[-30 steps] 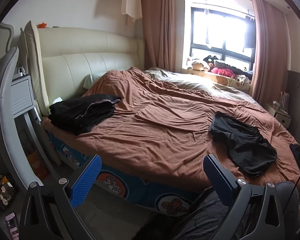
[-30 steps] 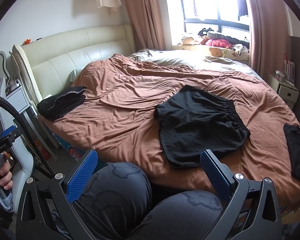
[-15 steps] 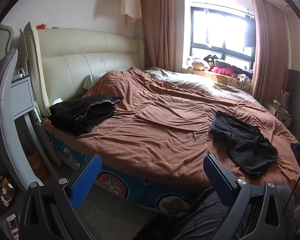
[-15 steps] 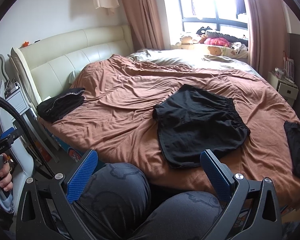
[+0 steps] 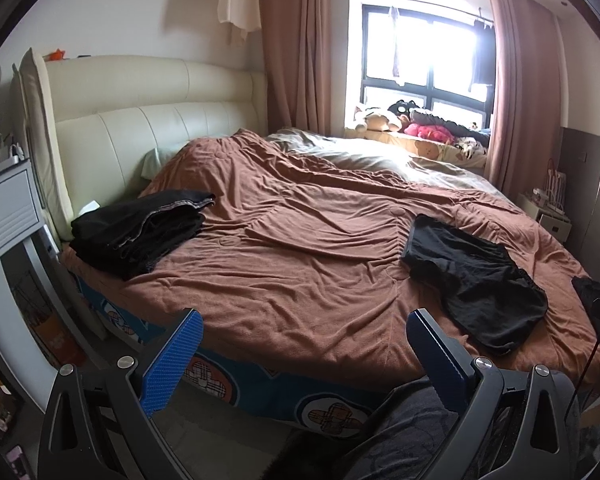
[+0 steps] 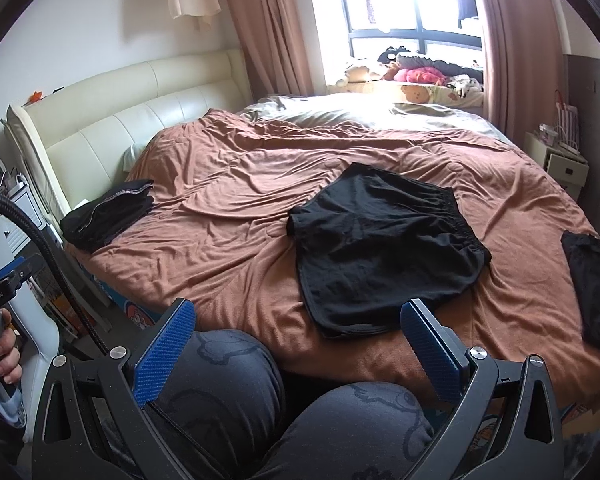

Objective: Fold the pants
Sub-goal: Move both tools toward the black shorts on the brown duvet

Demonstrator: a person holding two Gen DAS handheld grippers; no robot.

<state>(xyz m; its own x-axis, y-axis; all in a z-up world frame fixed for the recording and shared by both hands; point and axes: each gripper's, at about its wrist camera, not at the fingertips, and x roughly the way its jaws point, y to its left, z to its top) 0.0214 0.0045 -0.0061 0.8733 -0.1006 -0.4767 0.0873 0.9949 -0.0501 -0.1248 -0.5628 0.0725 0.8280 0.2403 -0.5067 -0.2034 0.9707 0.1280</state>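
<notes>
At right view's left edge: hand point(image 6: 2, 350) gripping handle.

This is a bedroom in someone's home. A wide bed point(image 5: 300, 248) fills most of the room, spread with a rumpled brown cover point(image 6: 260, 200) and backed by a padded cream headboard point(image 5: 148, 120). Pinkish-brown curtains point(image 5: 296, 40) hang on both sides of a bright window point(image 5: 424, 56), and soft toys point(image 6: 416, 74) crowd the sill below it. A small white bedside cabinet point(image 6: 560, 164) stands against the far wall, and dark clothes point(image 5: 140, 232) lie stacked on the bed's corner near the headboard.
</notes>
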